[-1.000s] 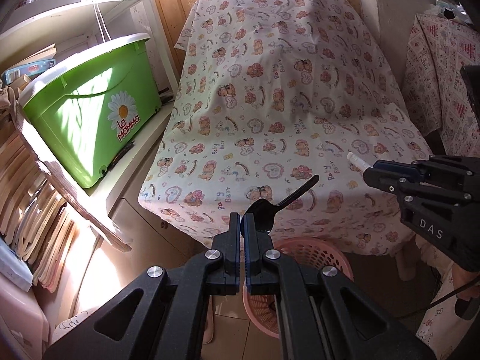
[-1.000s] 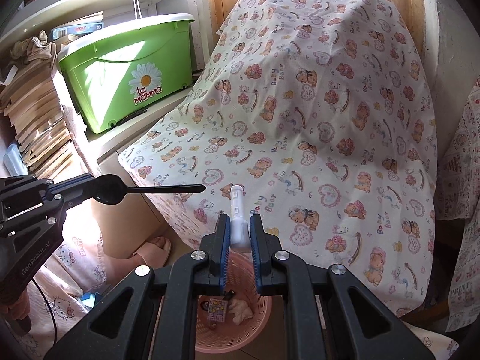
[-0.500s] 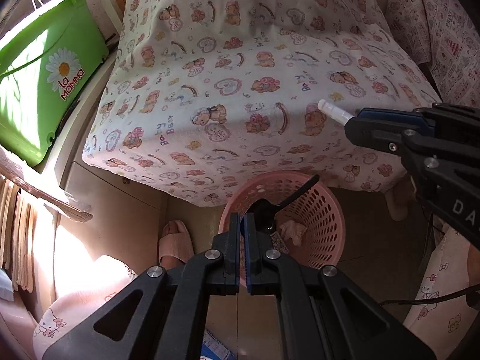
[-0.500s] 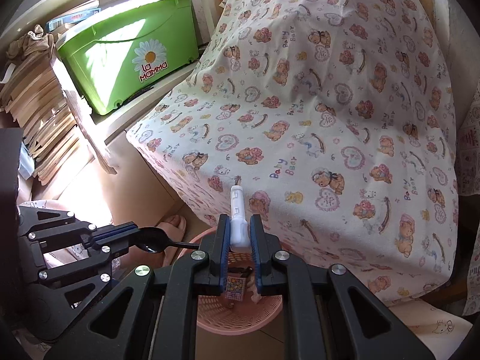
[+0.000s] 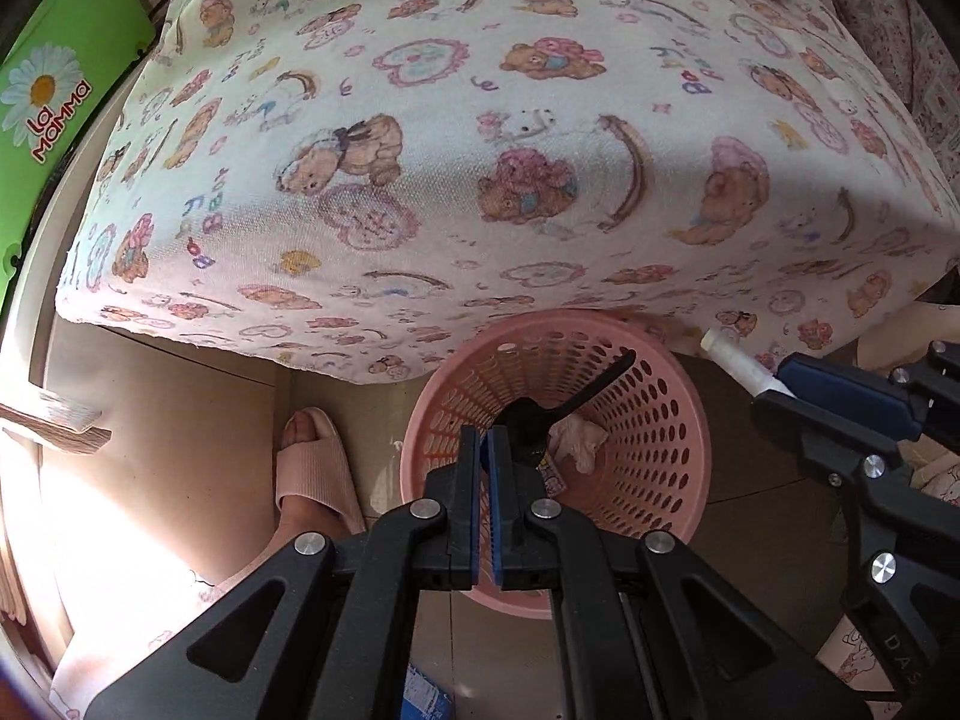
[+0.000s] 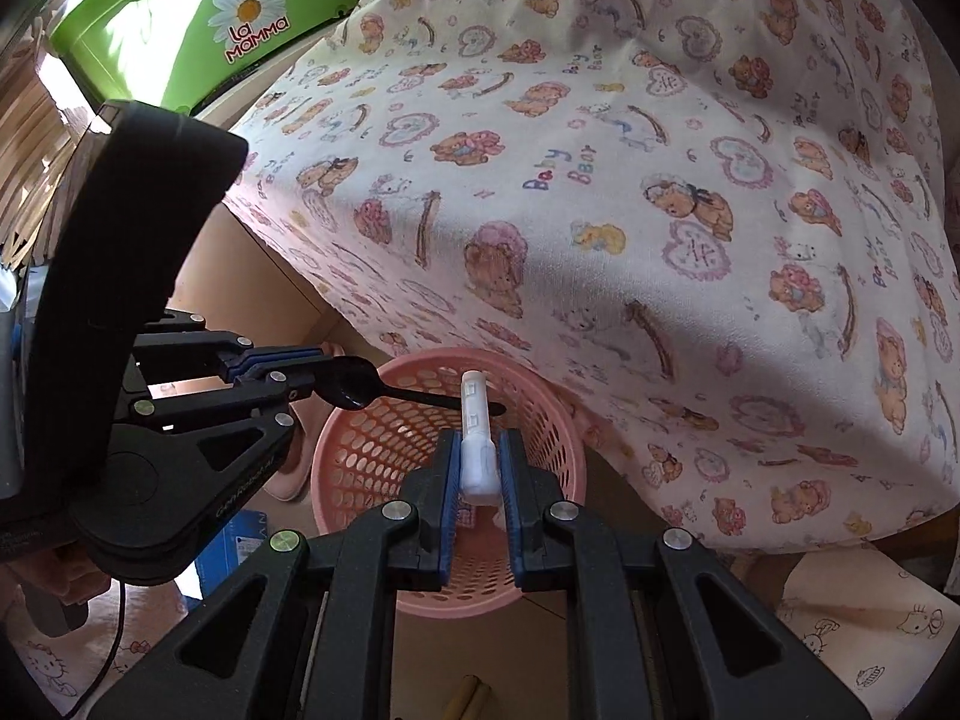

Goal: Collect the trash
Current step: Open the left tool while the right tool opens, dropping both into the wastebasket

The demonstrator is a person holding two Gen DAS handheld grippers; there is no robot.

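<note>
In the left wrist view, the left claw (image 5: 485, 450) sits at the lower centre of the frame, its blue-padded jaws pressed nearly together on the bowl end of a black plastic spoon (image 5: 564, 405). The spoon's handle slants up and to the right across the open mouth of a pink perforated basket (image 5: 654, 420), which stands on the floor just below the hanging edge of a bear-print cloth (image 5: 480, 150). At the basket's bottom lie a crumpled whitish scrap (image 5: 579, 441) and a small printed wrapper (image 5: 552, 480). A foot in a pink slipper (image 5: 315, 468) rests on the floor to the left of the basket, and a green bin (image 5: 54, 102) with a daisy logo fills the upper left edge.

At the right edge of that same view, the right claw (image 5: 774, 387) reaches in, clamped on a white plastic tube (image 5: 735, 357) whose free end points up and to the left, near the basket's rim.

In the right wrist view, the right claw (image 6: 478, 468) is at the lower centre, closed on the white tube (image 6: 477, 420), which stands up between the pads above the basket (image 6: 372, 438). The left claw (image 6: 318, 363) enters from the left, holding the spoon (image 6: 384, 393) level over the basket's mouth; the spoon's handle tip passes behind the tube. The bear-print cloth (image 6: 660, 180) covers the upper right, the green bin (image 6: 198, 18) the upper left.
</note>
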